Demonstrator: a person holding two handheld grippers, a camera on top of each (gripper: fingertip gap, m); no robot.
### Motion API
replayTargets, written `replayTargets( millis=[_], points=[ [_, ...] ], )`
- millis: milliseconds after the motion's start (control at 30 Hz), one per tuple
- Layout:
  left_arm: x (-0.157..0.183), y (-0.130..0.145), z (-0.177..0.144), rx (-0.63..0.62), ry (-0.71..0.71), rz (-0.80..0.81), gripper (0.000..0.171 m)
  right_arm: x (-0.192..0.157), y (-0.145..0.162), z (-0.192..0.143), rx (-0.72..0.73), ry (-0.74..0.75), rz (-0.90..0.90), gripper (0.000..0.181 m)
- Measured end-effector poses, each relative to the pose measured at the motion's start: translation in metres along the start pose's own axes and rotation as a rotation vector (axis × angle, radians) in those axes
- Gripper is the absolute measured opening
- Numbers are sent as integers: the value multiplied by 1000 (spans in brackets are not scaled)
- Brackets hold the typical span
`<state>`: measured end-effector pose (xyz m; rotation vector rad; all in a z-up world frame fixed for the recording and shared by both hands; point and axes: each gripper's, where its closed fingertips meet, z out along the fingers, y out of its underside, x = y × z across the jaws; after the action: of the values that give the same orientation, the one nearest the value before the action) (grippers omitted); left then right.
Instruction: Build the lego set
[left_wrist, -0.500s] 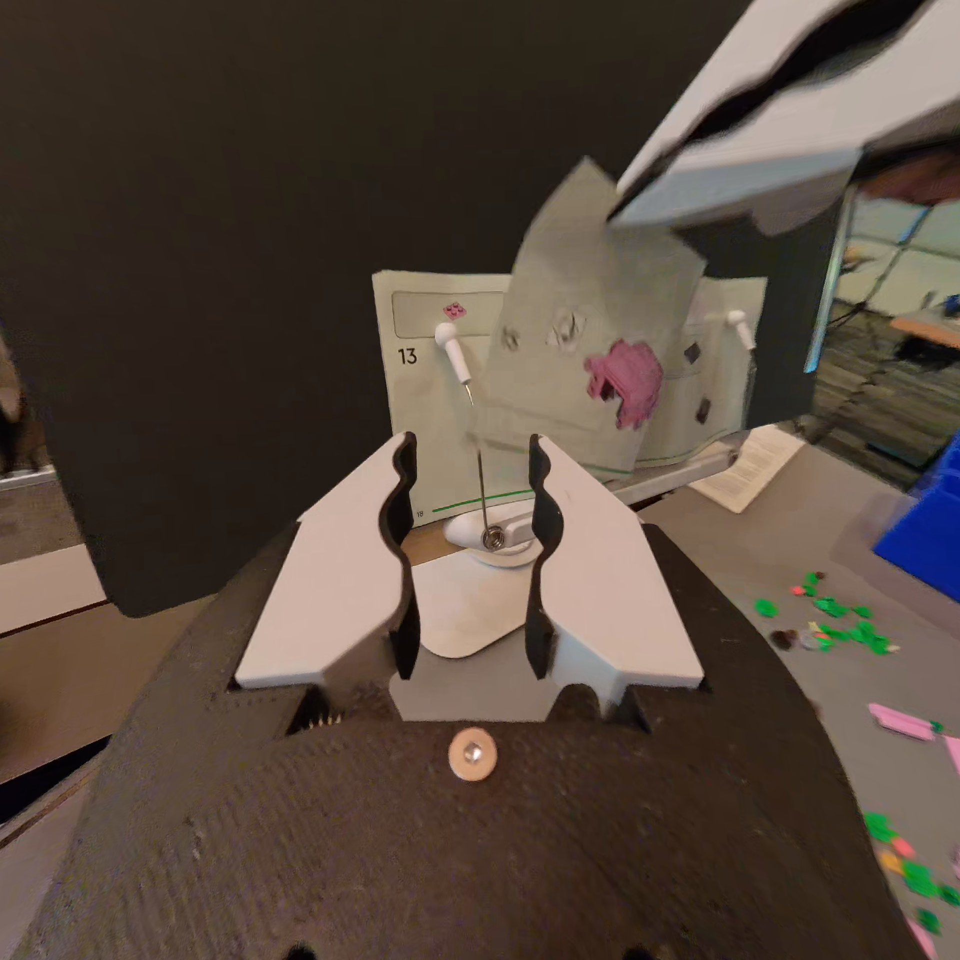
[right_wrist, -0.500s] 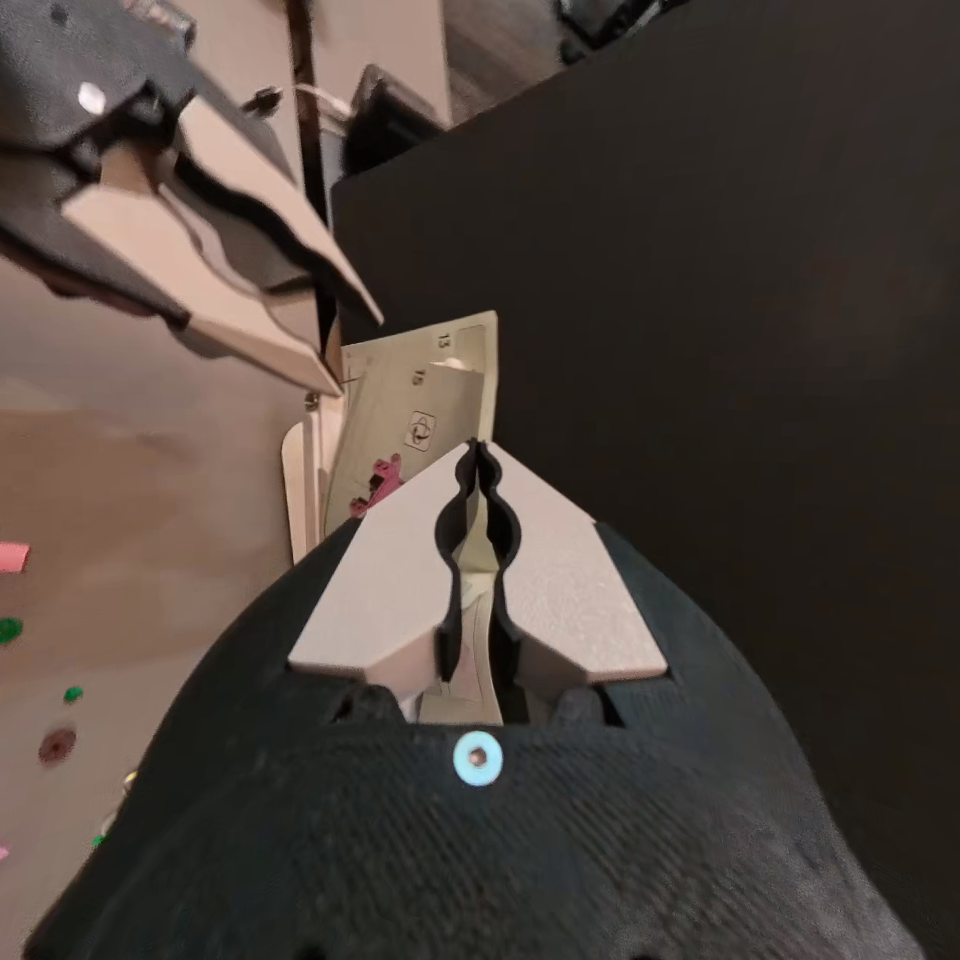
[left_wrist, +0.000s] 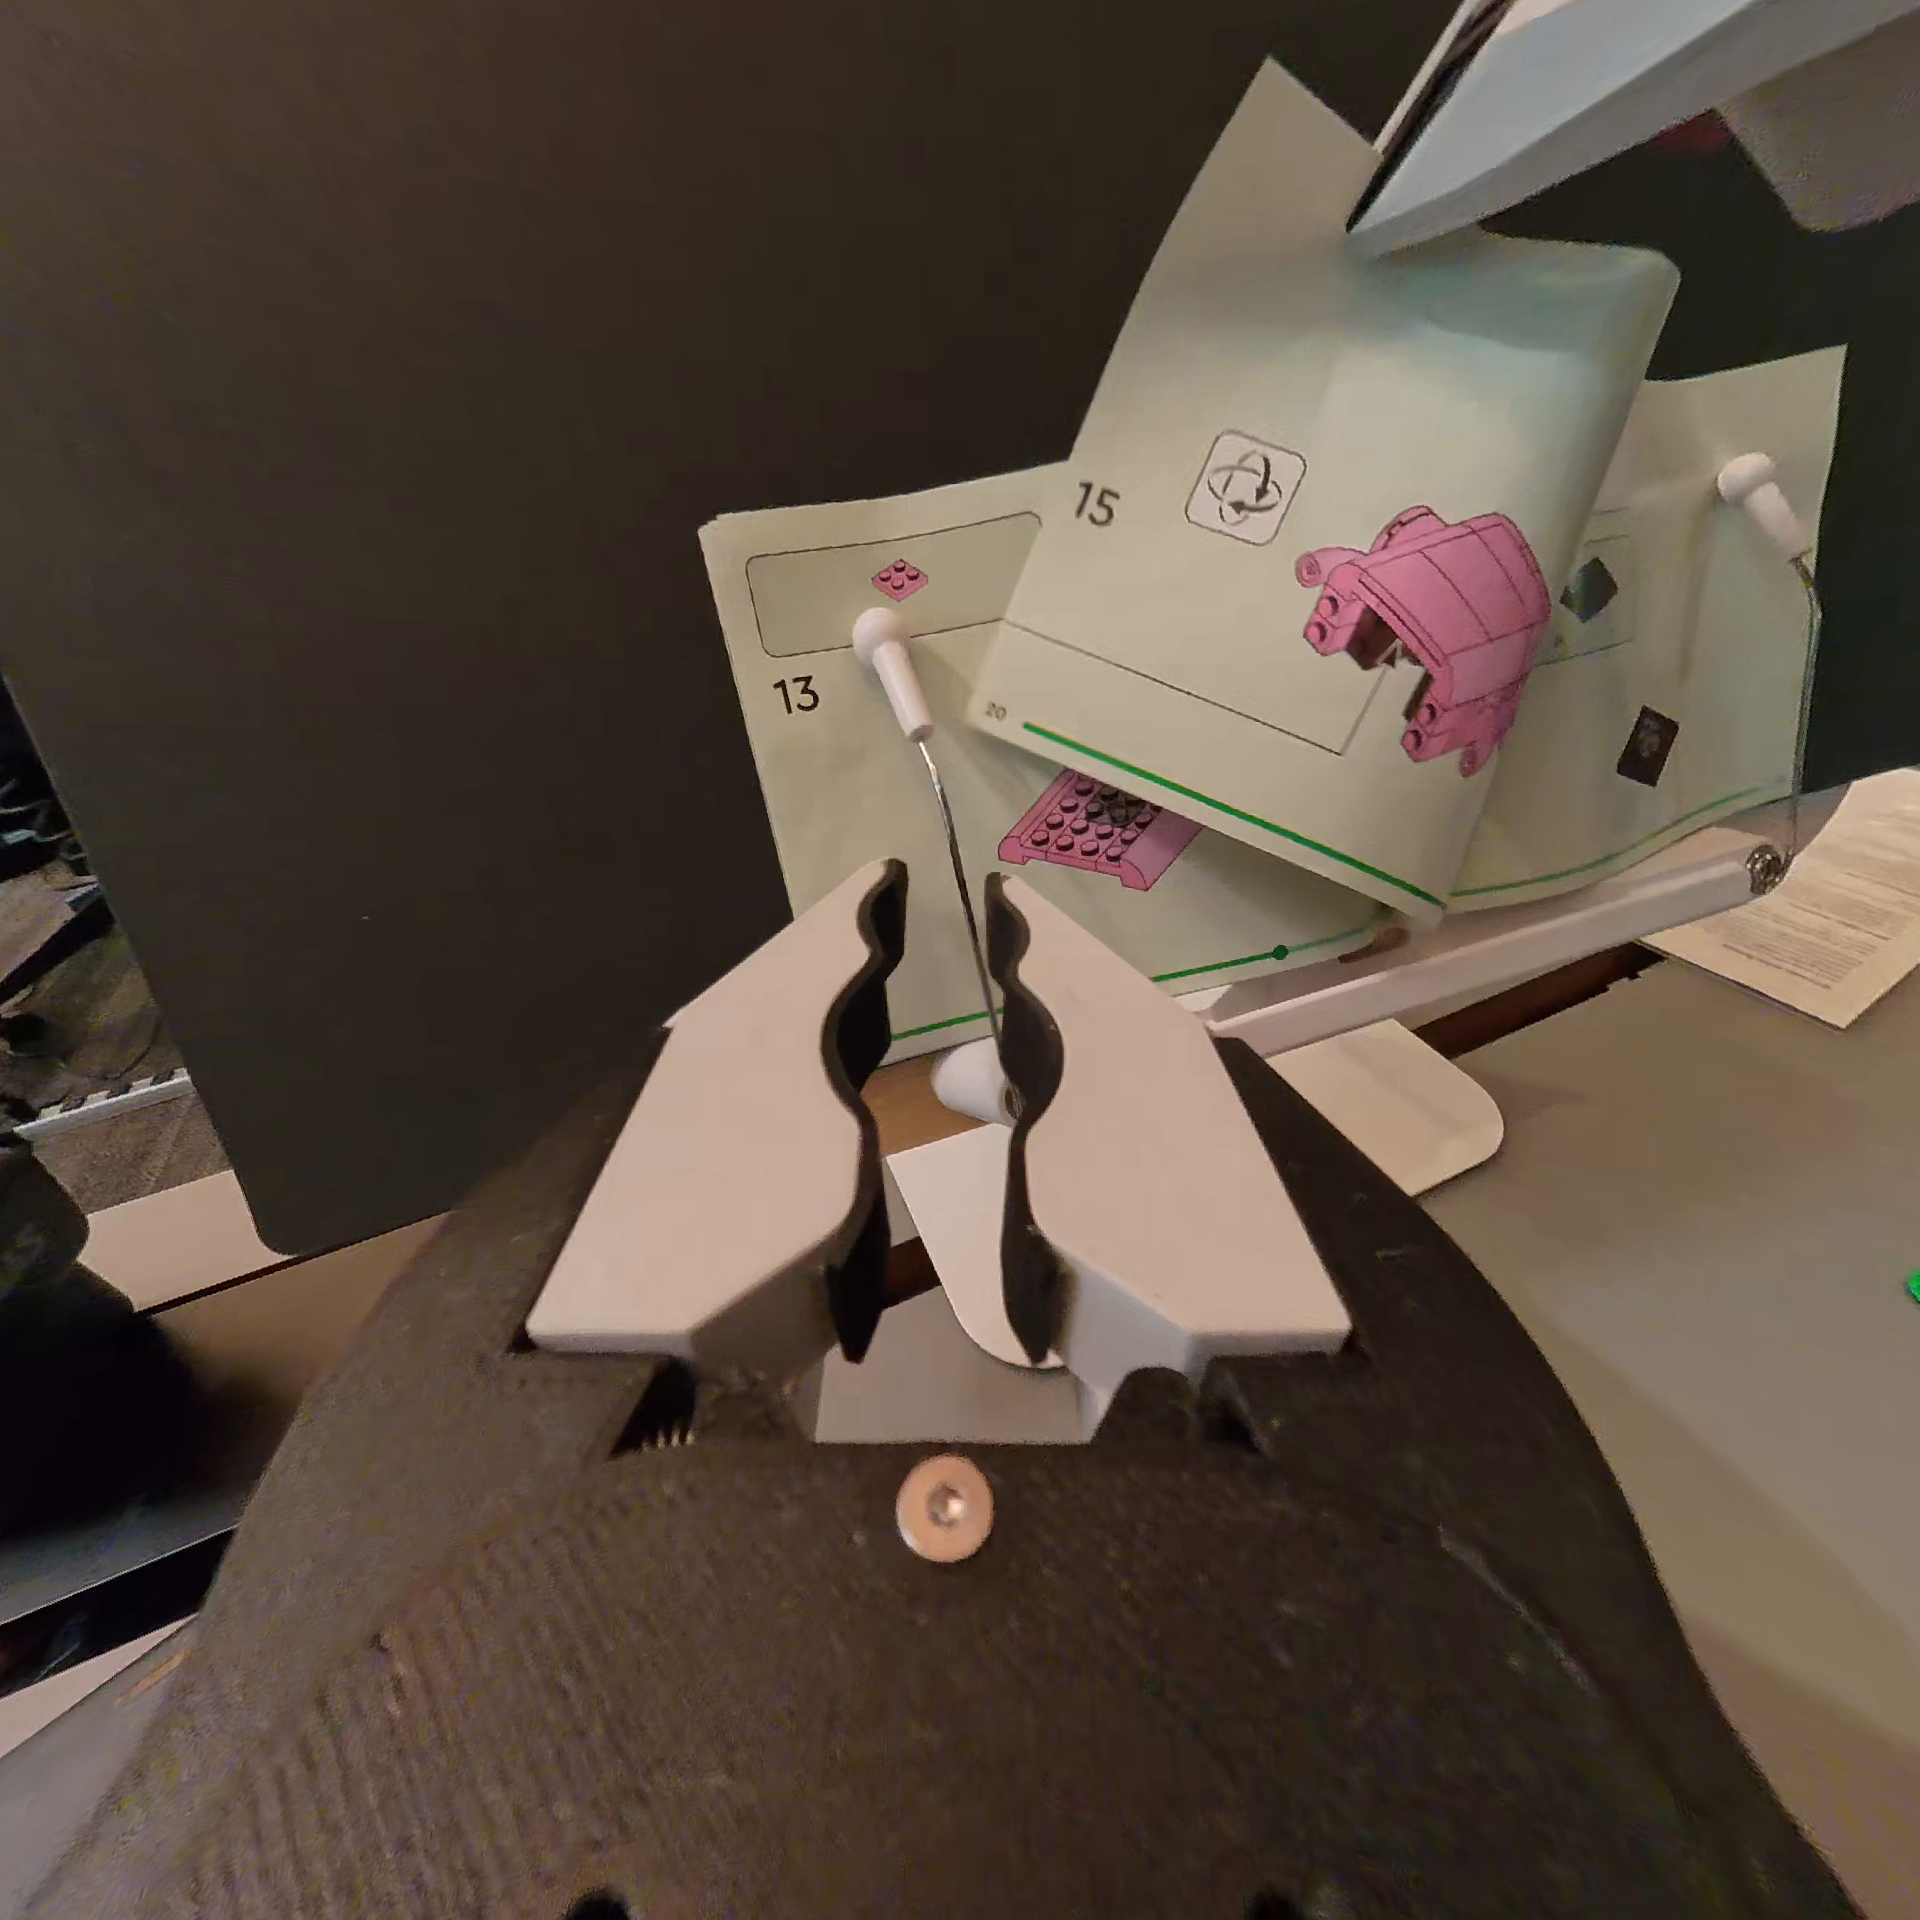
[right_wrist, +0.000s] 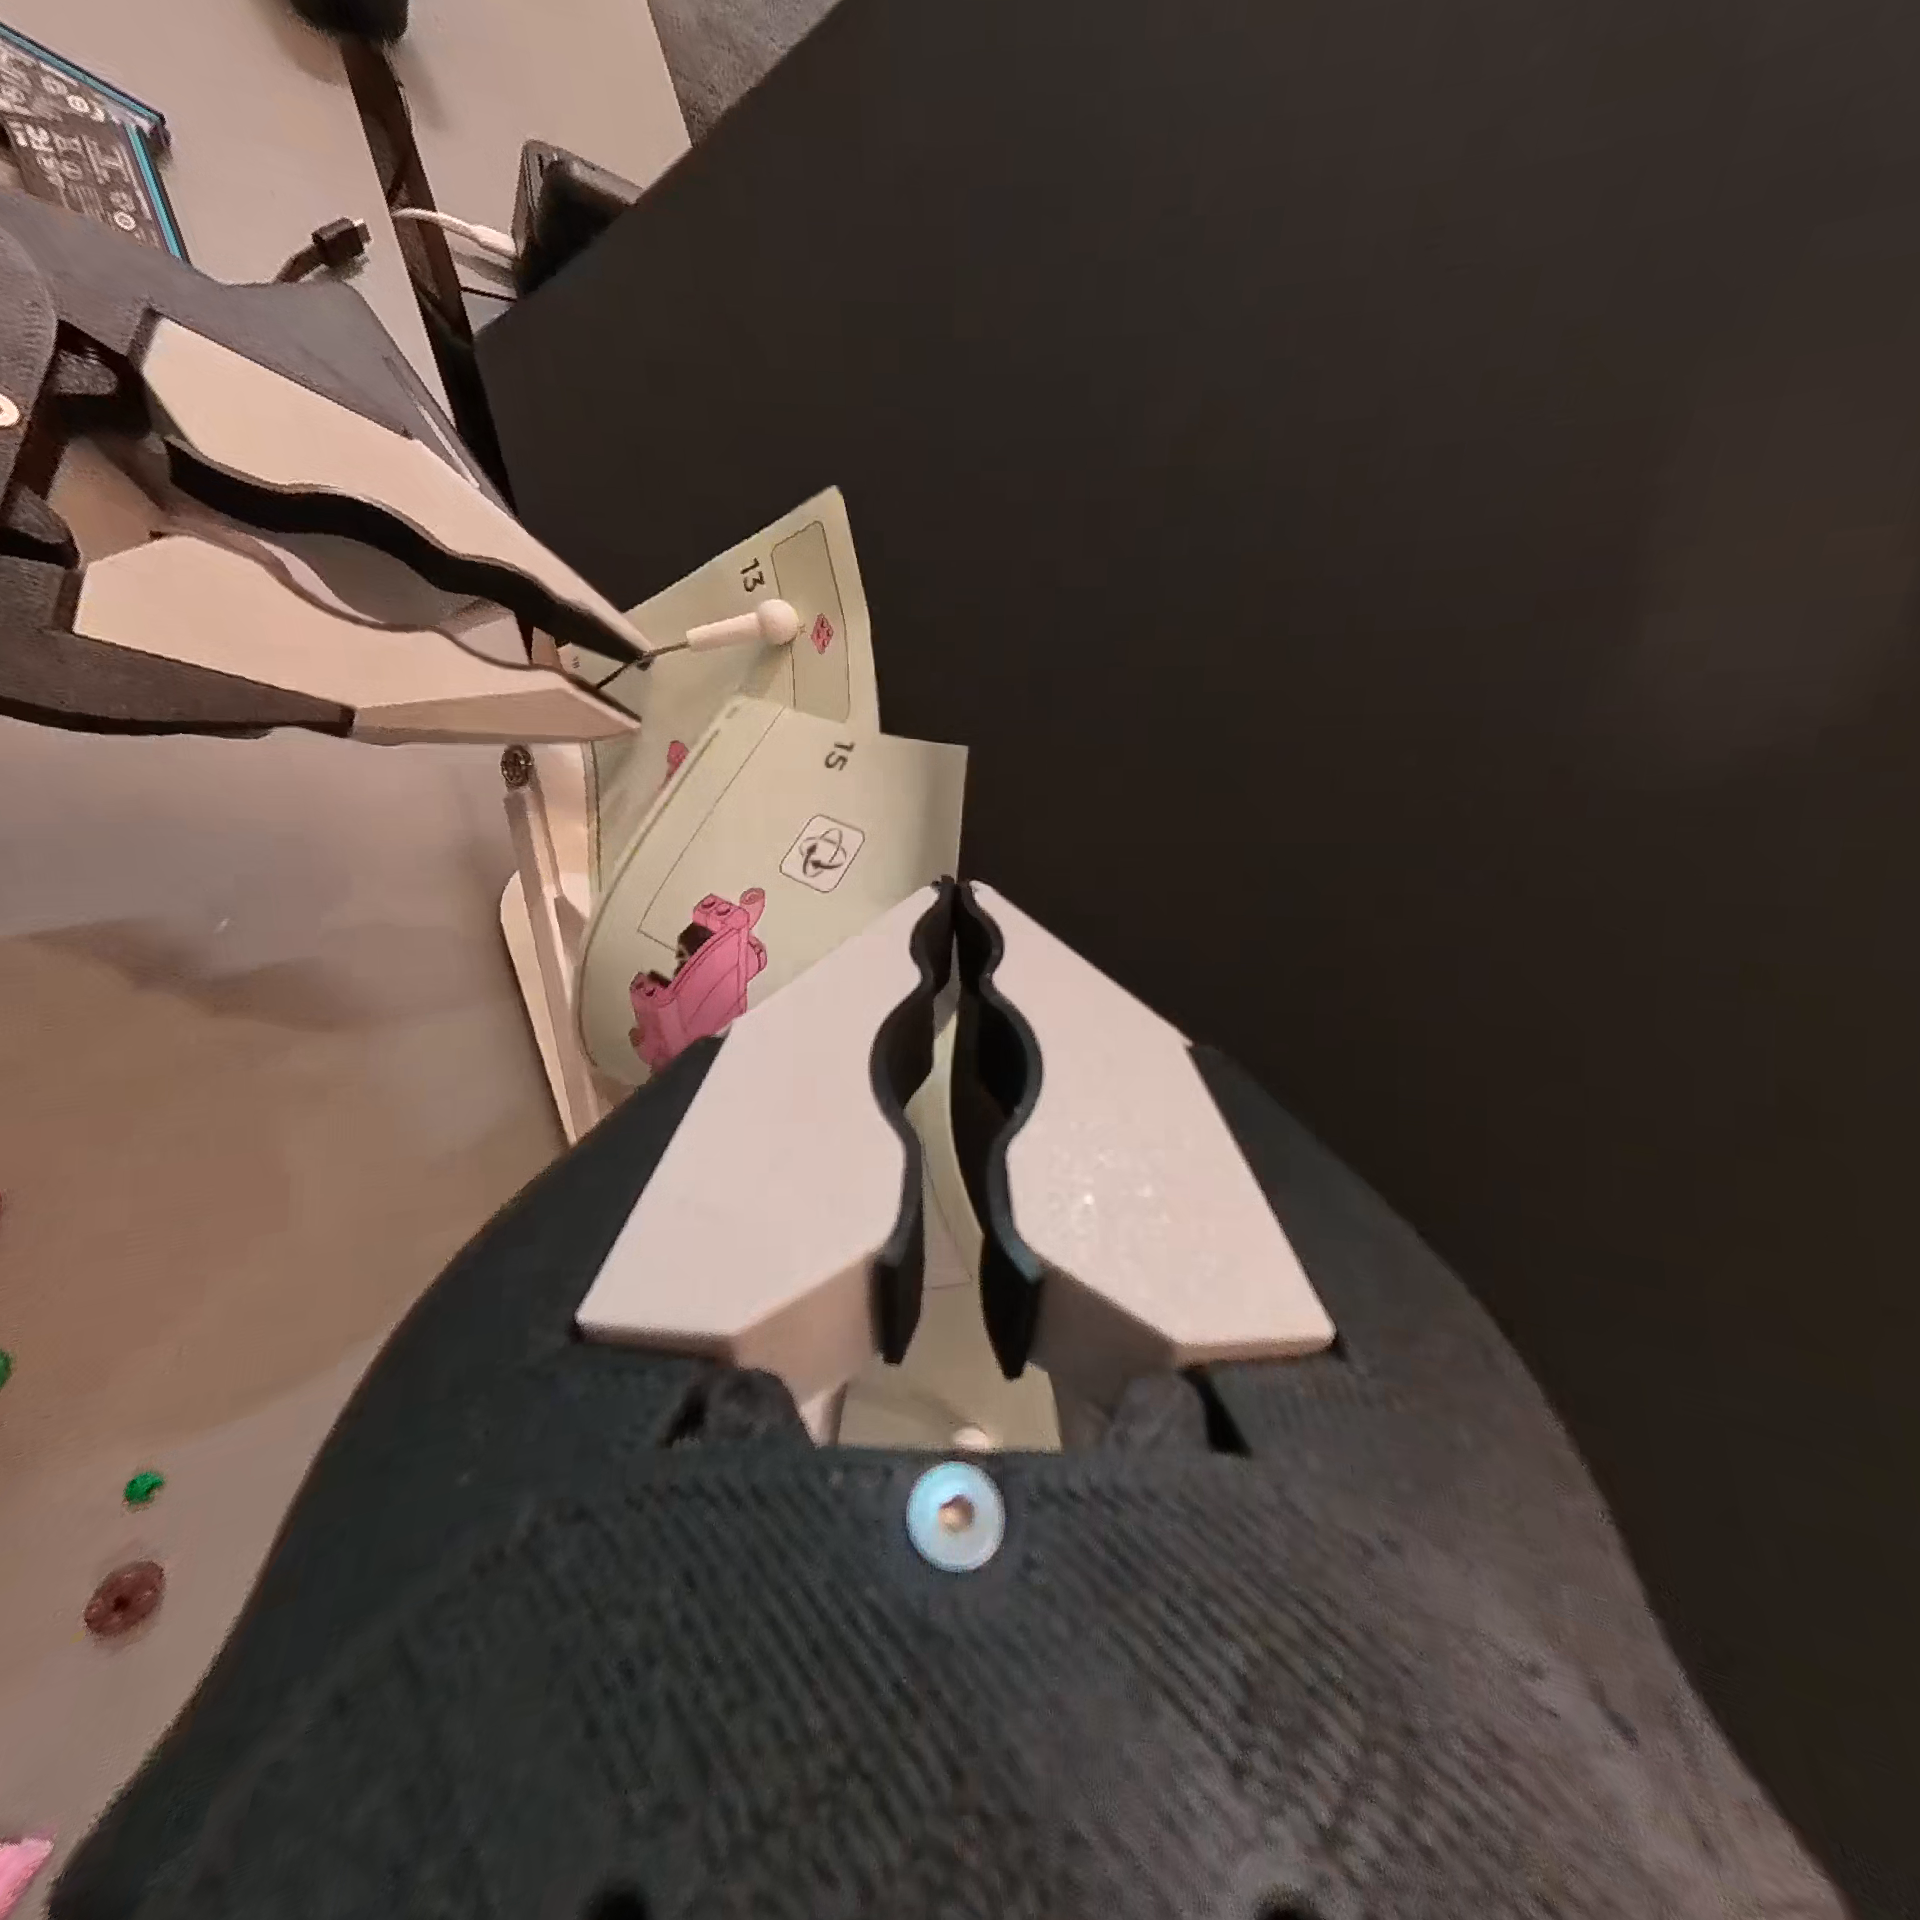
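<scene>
At frame centre, the right tool (right_wrist: 951, 888) pinches the thin, floppy instruction page (left_wrist: 1340, 582) by its top edge while the left tool (left_wrist: 943, 883) stands apart.

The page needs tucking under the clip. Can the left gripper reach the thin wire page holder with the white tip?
Probably yes: the thin white-tipped wire page holder runs between the left gripper's open jaws, with nothing blocking it.

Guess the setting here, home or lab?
Probably a lab or office workbench. A grey tabletop carries a white book stand propping an instruction booklet against a black backdrop panel, with a printed sheet beside it.
</scene>
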<state>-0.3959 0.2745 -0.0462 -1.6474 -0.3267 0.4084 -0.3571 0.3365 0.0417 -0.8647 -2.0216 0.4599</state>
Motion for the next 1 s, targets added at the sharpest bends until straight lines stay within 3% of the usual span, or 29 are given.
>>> replayTargets(
  millis=[133,367,700,800,1000],
  points=[
    [3,-2,1,14,-4,22,1,-1,2,4,-11,4,-2,0],
    [2,-5,6,41,-28,60,1,-4,3,8,-33,5,-12,0],
    [6,-12,3,113,115,-144,0,-2,3,17,-77,33,-12,0],
    [7,-13,1,148,93,-144,0,0,1,21,-91,55,-31,0],
    [14,-15,0,193,102,-75,0,-10,-22,30,15,71,-155,0]
  ],
)
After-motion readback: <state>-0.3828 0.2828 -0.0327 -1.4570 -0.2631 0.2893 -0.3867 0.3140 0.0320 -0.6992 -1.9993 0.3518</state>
